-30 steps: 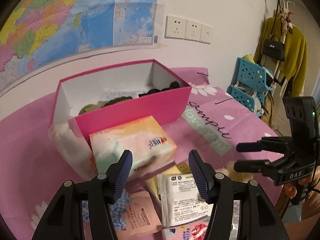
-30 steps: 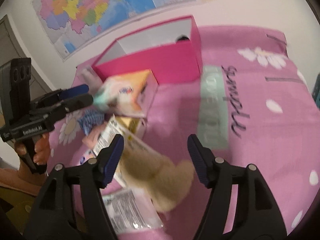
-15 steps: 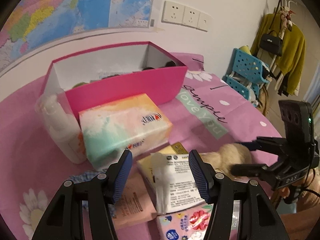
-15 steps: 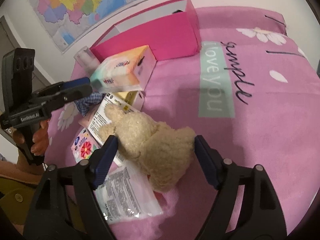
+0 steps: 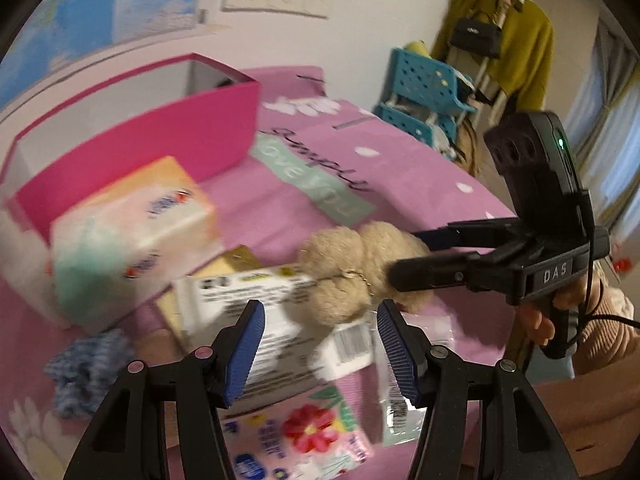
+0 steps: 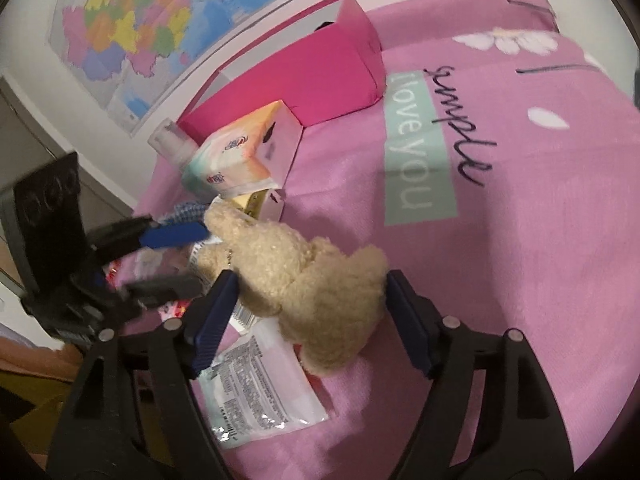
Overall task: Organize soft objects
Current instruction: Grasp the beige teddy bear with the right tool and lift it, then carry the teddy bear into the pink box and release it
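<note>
A beige plush toy lies on the pink cloth among packets; it also shows in the left wrist view. My right gripper is open, its fingers on either side of the plush body. My left gripper is open and empty, just in front of the plush head and over a white packet. A pink open box stands behind. A blue checked cloth lies at the left.
A pastel tissue pack sits in front of the box, a clear bottle beside it. A floral packet and a clear wipes pouch lie near me. Blue baskets stand beyond the table's right edge.
The right gripper has moved forward so its fingers flank the plush. The left gripper has swung right and closer, toward the plush head.
</note>
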